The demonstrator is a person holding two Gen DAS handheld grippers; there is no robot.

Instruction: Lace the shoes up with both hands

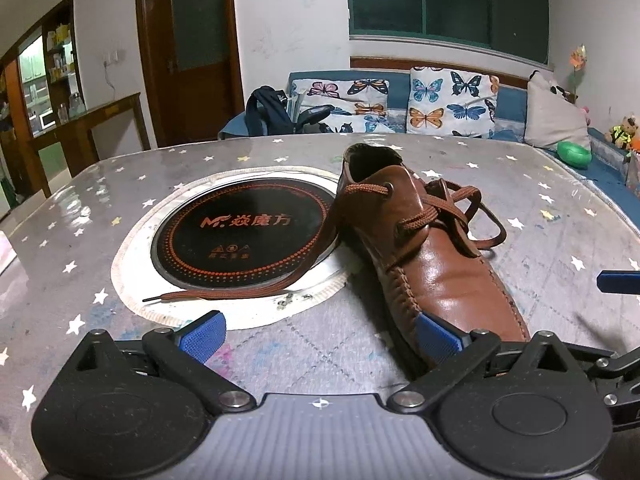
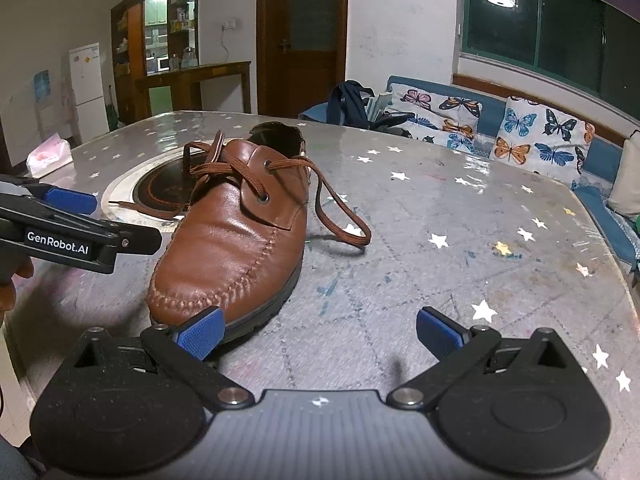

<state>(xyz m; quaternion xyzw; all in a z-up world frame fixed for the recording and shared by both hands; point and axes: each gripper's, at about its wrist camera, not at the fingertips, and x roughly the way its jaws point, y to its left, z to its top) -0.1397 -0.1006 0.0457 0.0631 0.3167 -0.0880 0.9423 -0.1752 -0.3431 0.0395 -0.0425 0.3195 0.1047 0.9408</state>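
Presently, with both the left gripper (image 1: 320, 334) and right gripper (image 2: 320, 332) spread wide and empty, the brown leather shoe (image 2: 236, 232) mid-bench is judged stiff, its limp flat laces (image 1: 224, 294) best pinched near the tips.

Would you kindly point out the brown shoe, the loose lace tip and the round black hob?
brown shoe (image 2: 224, 248), right wrist view, on the glossy toe leather.
loose lace tip (image 1: 151, 300), left wrist view, on the dark aglet.
round black hob (image 1: 240, 232), left wrist view, on the glass centre.
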